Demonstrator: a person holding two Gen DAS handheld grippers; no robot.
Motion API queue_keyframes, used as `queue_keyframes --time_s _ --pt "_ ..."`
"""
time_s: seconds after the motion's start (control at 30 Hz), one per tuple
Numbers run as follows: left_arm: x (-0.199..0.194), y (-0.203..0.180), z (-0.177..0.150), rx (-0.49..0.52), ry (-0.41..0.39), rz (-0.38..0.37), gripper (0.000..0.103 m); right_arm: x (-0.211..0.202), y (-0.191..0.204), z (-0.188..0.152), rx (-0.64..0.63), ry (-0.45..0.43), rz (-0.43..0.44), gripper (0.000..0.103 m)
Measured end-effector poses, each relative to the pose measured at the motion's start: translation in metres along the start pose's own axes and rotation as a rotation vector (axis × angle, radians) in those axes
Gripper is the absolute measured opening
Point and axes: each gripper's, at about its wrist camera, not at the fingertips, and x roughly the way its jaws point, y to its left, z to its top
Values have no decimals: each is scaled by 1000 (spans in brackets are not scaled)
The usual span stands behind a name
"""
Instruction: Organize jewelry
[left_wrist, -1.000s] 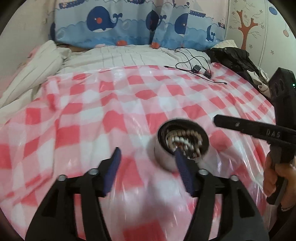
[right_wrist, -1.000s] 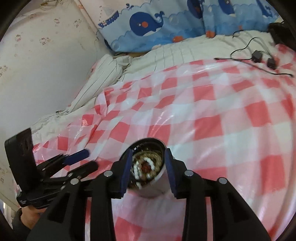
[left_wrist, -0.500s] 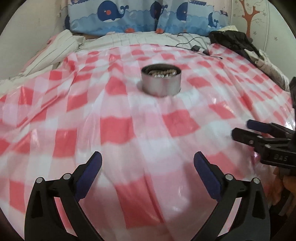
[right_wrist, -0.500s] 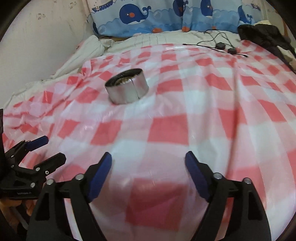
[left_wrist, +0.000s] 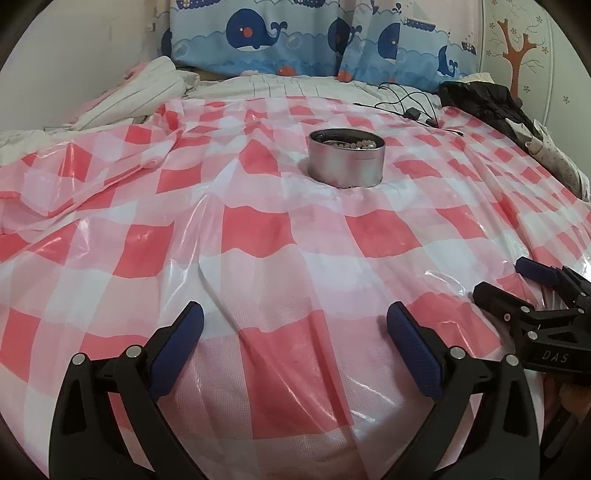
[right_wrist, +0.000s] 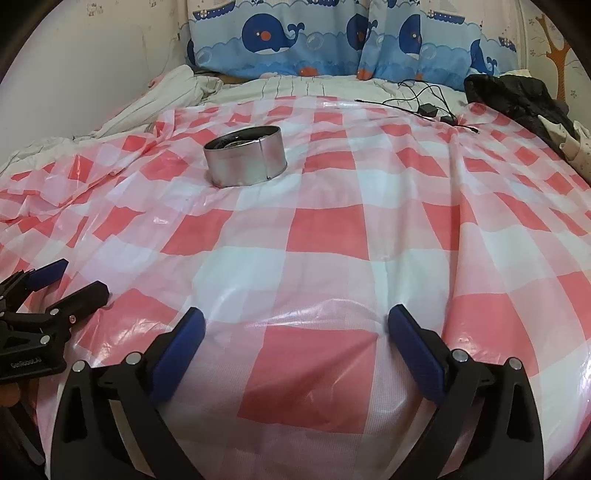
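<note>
Metal tin (left_wrist: 346, 162) w/ beaded jewelry (left_wrist: 351, 144) is sitting upper centre on the bed's checkered plastic sheet (left_wrist: 258, 229). Left gripper (left_wrist: 293, 326) & right gripper (right_wrist: 295, 326) are hanging released, right one's jaws having just been opening, nothing between. Tin's prob light, rigid, slick-walled; beads loose. Grip across sidewall.

A round brushed-metal tin (left_wrist: 346, 162) with a dull sheen sits on a glossy, crinkled red-and-white checked plastic sheet (left_wrist: 258, 236) over matt striped cloth bedding (left_wrist: 288, 85).
</note>
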Motion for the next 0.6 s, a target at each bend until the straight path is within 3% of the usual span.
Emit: queue_keyframes --time_s 0.6 --pt "4 -4 1 -12 -2 47 96 -3 0 -5 0 -24 -14 96"
